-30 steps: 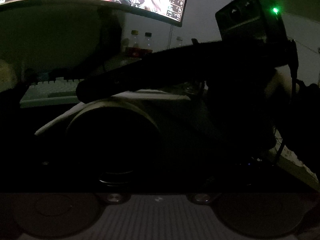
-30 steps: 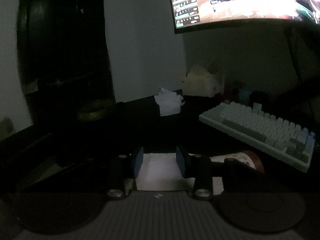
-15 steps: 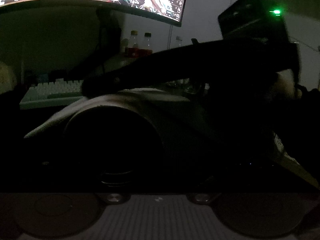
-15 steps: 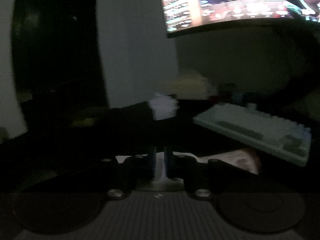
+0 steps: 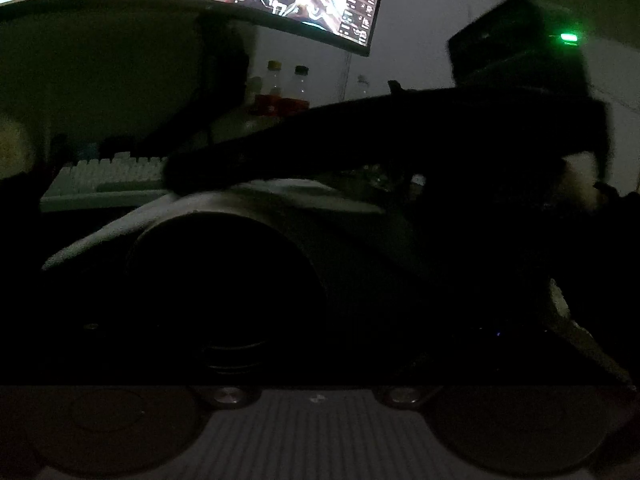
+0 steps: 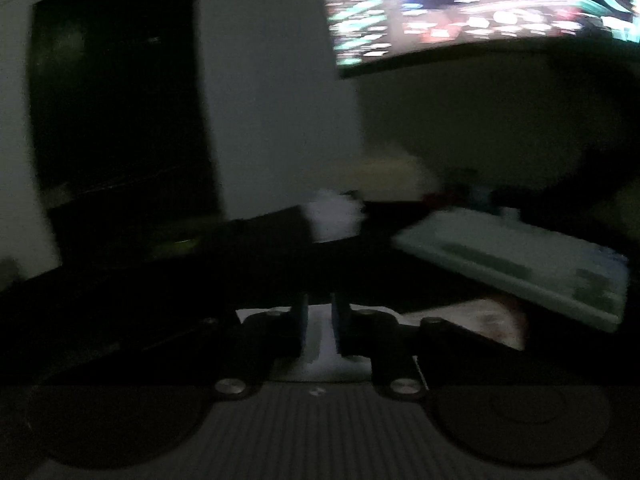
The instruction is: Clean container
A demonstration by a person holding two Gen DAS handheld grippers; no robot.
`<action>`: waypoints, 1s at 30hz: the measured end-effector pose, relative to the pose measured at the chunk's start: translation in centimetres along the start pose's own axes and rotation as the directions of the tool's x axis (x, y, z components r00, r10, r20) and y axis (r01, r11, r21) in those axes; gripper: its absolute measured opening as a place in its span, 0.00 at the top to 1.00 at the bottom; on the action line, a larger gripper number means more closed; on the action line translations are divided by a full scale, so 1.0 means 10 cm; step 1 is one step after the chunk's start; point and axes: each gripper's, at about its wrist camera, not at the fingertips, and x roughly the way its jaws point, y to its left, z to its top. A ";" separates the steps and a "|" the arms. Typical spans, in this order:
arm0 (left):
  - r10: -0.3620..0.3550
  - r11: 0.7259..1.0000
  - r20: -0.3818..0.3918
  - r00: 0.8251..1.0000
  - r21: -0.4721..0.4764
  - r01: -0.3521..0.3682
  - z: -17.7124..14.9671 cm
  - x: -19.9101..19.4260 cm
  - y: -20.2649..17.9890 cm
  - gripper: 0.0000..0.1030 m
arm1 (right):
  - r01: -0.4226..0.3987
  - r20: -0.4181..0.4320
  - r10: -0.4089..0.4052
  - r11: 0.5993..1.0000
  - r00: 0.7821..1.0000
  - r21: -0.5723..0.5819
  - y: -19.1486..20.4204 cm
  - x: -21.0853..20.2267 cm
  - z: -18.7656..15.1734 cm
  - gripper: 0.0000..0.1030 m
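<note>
Right gripper [image 6: 319, 322]: fingers nearly together, pinching white tissue [image 6: 320, 354] — lower centre.
Left gripper: state unclear.
Container [image 5: 224, 280]: centre-left — dark.

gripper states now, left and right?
Left tool: cannot be told, fingers lost in the dark behind the container.
Right tool: closed on a white tissue.

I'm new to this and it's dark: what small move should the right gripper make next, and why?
Probably a short wipe along the side of the container. The right gripper looks pinched on the white tissue, which lies draped over the container's top.
</note>
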 end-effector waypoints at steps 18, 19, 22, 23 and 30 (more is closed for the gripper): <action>0.004 0.995 0.011 1.000 -0.096 -0.002 0.06 -0.06 0.18 0.00 | 0.079 0.003 -0.079 0.996 0.997 0.040 -0.17 0.12 0.05 0.81; 0.003 0.995 0.012 1.000 -0.097 -0.002 0.06 -0.06 0.19 0.00 | 0.119 0.002 -0.119 0.992 0.993 0.036 -0.21 0.14 0.06 0.81; 0.001 0.995 0.012 1.000 -0.099 0.000 0.07 -0.07 0.19 0.00 | 0.208 -0.009 -0.208 0.977 0.978 0.044 -0.32 0.18 0.09 0.81; 0.005 0.995 0.012 1.000 -0.096 -0.004 0.07 -0.06 0.19 0.00 | 0.215 -0.015 -0.215 0.975 0.977 0.061 -0.32 0.19 0.10 0.81; 0.010 0.995 0.013 1.000 -0.097 -0.009 0.07 -0.07 0.22 0.00 | 0.090 -0.003 -0.090 0.995 0.996 0.036 -0.10 0.18 0.08 0.79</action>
